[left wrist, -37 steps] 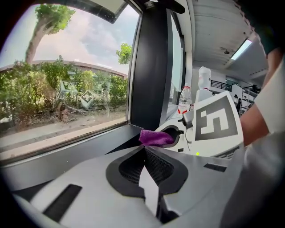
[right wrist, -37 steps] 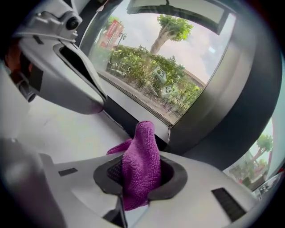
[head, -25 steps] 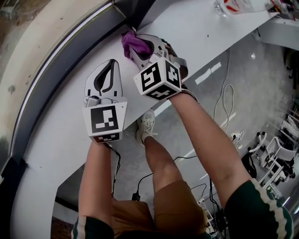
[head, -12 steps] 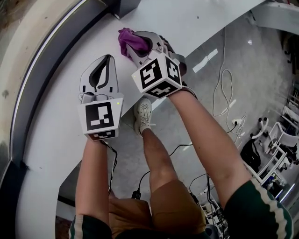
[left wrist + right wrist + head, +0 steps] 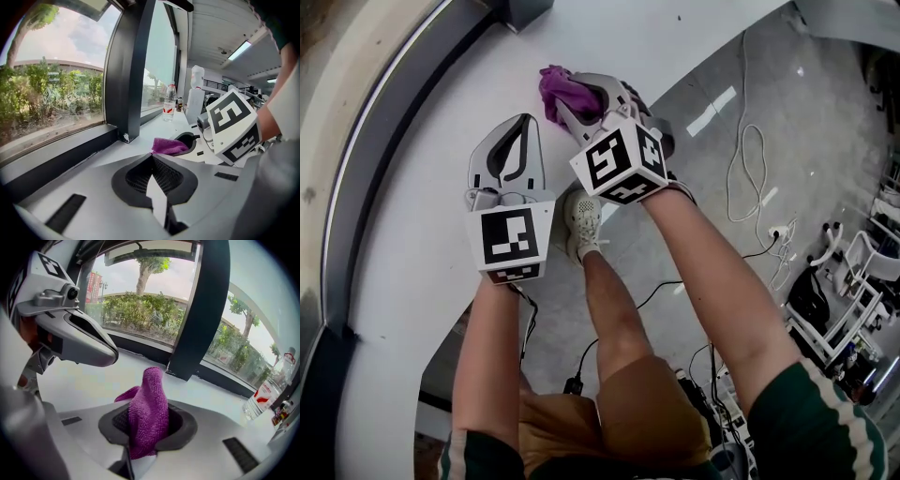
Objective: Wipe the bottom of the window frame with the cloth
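Right gripper view: purple cloth [image 5: 149, 411] is pinched in the right gripper [image 5: 148, 430]. The jaws are clamped on its lower part and the free end sticks up and forward at frame centre. Head view puts the cloth upper centre, over the white sill [image 5: 412, 281]. It is near the dark bottom rail of the window frame [image 5: 394, 122] but apart from it; can't tell if it touches the sill.

My read: grasp done, rail wipe left to do as far as shown. No streaks or marks show which part is already clean.

Left gripper [image 5: 152, 157]: jaws together, nothing between them. In its own view the cloth sits just ahead and right of the tips. In head view it lies lower left of the cloth, just beside the right gripper.

Water bottle [image 5: 263, 397] at right edge, well clear.
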A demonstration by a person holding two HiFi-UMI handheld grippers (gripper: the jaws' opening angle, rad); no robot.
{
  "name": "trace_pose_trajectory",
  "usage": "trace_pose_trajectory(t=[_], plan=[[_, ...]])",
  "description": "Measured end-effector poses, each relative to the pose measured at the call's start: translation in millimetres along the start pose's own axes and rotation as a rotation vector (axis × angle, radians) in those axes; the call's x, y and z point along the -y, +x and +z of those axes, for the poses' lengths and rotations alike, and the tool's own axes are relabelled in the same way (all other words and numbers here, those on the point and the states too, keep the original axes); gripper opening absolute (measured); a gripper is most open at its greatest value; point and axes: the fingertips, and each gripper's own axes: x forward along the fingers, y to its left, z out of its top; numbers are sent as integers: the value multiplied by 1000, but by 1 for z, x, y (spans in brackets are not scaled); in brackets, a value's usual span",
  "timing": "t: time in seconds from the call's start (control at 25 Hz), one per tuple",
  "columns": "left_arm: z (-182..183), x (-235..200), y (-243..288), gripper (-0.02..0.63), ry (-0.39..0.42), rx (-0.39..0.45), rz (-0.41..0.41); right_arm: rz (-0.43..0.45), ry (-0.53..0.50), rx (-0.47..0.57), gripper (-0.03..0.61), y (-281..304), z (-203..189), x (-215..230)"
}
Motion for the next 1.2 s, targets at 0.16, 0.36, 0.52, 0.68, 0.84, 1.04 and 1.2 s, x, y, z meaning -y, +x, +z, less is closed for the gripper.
trace_pose_trajectory(t=[0.16, 0.36, 0.52, 0.68, 0.84, 1.04, 1.2], plan=[[-2, 14, 0, 8, -1, -9, -12, 11, 15, 9, 98, -12, -12, -4], [-6, 36, 2, 8, 16, -20, -33, 17, 35, 33, 98, -28, -27, -9], [-6, 51, 2, 8, 38, -20, -52, 10, 52, 38, 98, -40, -39, -13], [-8, 63, 1, 8, 44, -27, -57, 23, 69, 45, 98, -51, -50, -17], [-10, 72, -2, 8, 46, -30, -62, 14, 57, 61, 98, -58, -56, -21], [-18, 72, -8, 8, 32, -44, -41, 20, 121, 66, 98, -61, -62, -19], [-21, 67, -18, 8, 13, -36, -26, 37, 158, 62, 98, -61, -63, -20]])
